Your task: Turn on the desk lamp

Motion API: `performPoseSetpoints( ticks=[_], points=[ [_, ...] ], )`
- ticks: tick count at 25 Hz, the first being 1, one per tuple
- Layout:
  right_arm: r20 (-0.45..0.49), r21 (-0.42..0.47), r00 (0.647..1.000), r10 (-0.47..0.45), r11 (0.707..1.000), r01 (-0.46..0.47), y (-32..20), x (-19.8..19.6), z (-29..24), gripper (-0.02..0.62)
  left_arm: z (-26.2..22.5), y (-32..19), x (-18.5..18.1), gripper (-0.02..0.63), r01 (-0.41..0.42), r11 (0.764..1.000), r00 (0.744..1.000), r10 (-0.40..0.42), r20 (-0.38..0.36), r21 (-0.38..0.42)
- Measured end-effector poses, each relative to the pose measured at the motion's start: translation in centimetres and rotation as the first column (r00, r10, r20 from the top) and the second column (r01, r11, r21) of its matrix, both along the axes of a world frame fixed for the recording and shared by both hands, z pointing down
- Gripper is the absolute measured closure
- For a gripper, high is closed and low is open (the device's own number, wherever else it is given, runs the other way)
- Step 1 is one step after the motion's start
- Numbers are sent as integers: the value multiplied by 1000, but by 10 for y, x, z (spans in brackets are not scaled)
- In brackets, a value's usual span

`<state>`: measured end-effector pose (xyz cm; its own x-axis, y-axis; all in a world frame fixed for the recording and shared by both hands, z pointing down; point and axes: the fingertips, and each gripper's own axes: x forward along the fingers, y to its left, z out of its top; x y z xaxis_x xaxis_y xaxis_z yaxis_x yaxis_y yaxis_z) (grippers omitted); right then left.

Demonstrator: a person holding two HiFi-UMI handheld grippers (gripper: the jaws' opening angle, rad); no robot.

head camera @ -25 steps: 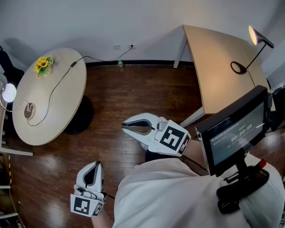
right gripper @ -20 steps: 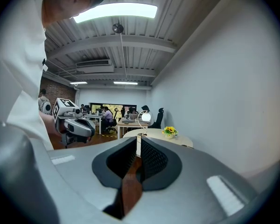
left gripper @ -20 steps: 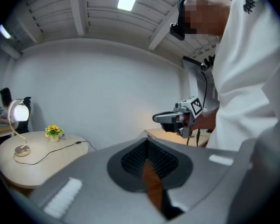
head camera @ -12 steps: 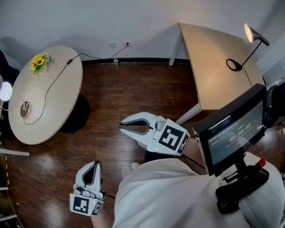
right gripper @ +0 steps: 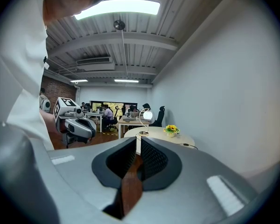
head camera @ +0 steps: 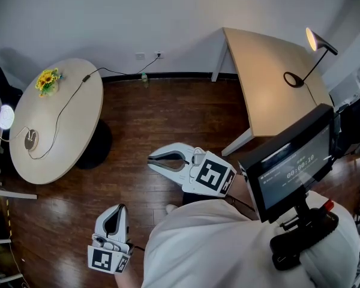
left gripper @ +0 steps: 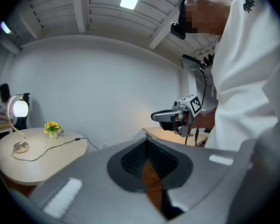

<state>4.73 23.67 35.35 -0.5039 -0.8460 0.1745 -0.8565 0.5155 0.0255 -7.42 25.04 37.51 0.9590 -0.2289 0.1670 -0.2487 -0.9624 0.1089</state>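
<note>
Two lamps are lit. A globe lamp (head camera: 4, 117) glows on the round table (head camera: 72, 131) at the left, with its cable running toward a sunflower pot (head camera: 48, 80). A black desk lamp (head camera: 315, 41) with a ring base shines on the rectangular desk (head camera: 264, 83) at the far right. My right gripper (head camera: 151, 160) hovers over the wood floor, shut and empty, pointing left. My left gripper (head camera: 120, 209) hangs low by the person's body, shut and empty. The left gripper view shows the globe lamp (left gripper: 18, 108) and the right gripper (left gripper: 175, 117). The right gripper view shows the globe lamp (right gripper: 146, 116) straight ahead.
A screen (head camera: 294, 167) on a mount juts out at the person's chest on the right. A wall socket (head camera: 147, 56) sits low on the white wall. The right gripper view shows office desks, chairs and people (right gripper: 107, 113) beyond the round table.
The view has shifted slightly, so both tables sit a little further left and up. My right gripper has drifted a little left. Both grippers stay shut.
</note>
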Motion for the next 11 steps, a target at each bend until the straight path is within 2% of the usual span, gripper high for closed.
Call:
performPoseSetpoints(
  ticks=[5, 11],
  points=[
    [0, 1, 1000, -3, 1000, 3, 2, -4, 2, 574, 3, 4, -3, 589, -1, 1000, 1000, 1, -2, 1],
    [-14, -3, 1000, 5, 1000, -5, 4, -55, 0, 574, -1, 5, -52, 589, -16, 1000, 1000, 16, -15, 4]
  ],
)
